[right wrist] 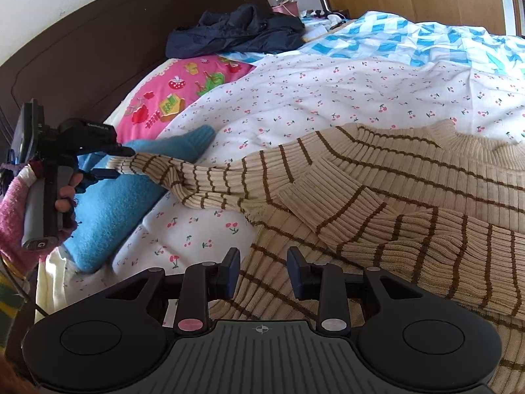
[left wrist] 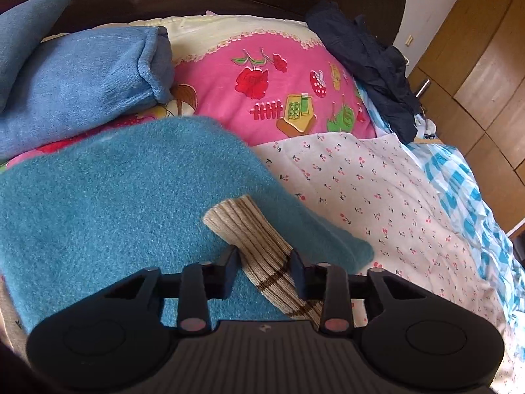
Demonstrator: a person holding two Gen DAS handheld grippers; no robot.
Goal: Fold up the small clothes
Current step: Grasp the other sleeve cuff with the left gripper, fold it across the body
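A beige ribbed sweater (right wrist: 393,177) with thin brown stripes lies spread on the cherry-print quilt (right wrist: 328,98). Its left sleeve (left wrist: 239,226) runs out over a teal fleece garment (left wrist: 98,213). My left gripper (left wrist: 264,262) has that sleeve's cuff end between its pads and is shut on it. In the right wrist view the same left gripper (right wrist: 126,161), held by a hand (right wrist: 65,197), keeps the sleeve stretched above the quilt. My right gripper (right wrist: 264,262) sits at the sweater's near left edge with ribbed fabric filling the gap between its fingers.
A pink cartoon-print pillow (left wrist: 262,78) and blue denim cushions (left wrist: 82,78) lie by the dark headboard (right wrist: 98,49). A dark navy jacket (right wrist: 236,29) sits at the head of the bed. A blue-and-white checked cover (right wrist: 410,39) lies on the far side, wooden wardrobes (left wrist: 475,75) beyond.
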